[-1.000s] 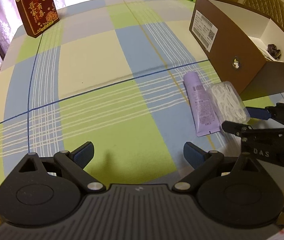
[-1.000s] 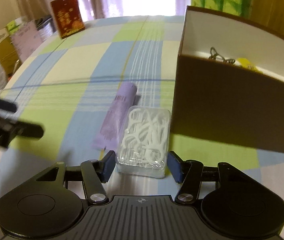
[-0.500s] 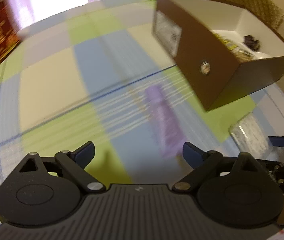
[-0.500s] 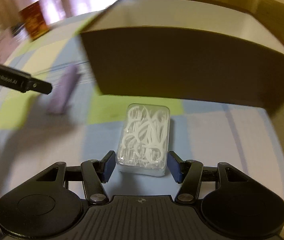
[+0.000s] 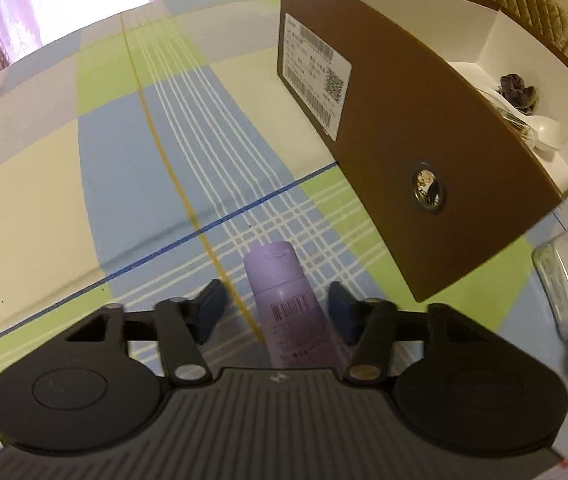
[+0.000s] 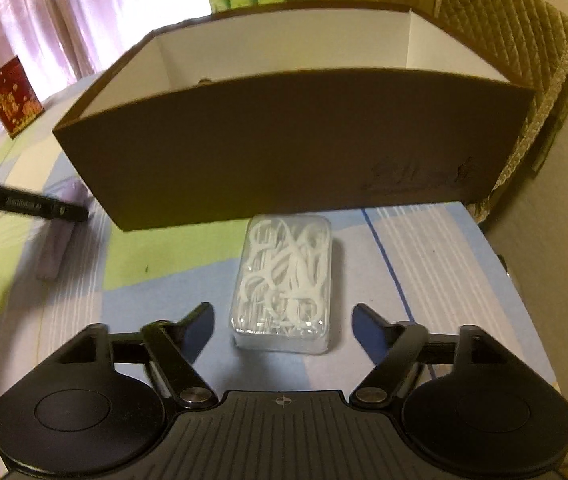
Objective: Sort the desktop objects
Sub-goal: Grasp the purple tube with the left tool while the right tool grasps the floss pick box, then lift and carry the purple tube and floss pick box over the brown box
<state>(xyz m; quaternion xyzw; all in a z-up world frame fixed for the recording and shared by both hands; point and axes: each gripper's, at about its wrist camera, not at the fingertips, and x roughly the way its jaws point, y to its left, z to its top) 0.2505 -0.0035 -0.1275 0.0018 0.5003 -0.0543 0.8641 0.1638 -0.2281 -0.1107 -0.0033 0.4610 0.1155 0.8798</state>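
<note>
A lilac tube (image 5: 287, 304) lies on the checked tablecloth between the open fingers of my left gripper (image 5: 278, 308), cap end pointing away; it also shows in the right wrist view (image 6: 58, 240). A clear box of white floss picks (image 6: 285, 280) lies on the cloth just ahead of my open right gripper (image 6: 284, 322), whose fingers stand apart from its sides. The brown cardboard box (image 6: 284, 152) with white inside stands right behind it; in the left wrist view (image 5: 403, 128) it holds a white spoon (image 5: 545, 134) and a dark hair tie (image 5: 517, 88).
A red gift box (image 6: 12, 98) stands far left on the table. A quilted chair back (image 6: 511, 40) is behind the brown box. The table edge runs close on the right. My left gripper's finger (image 6: 40, 208) reaches in at the left of the right wrist view.
My left gripper has moved right and forward onto the lilac tube. My right gripper carried the floss box to the front of the brown box, set it down and opened.
</note>
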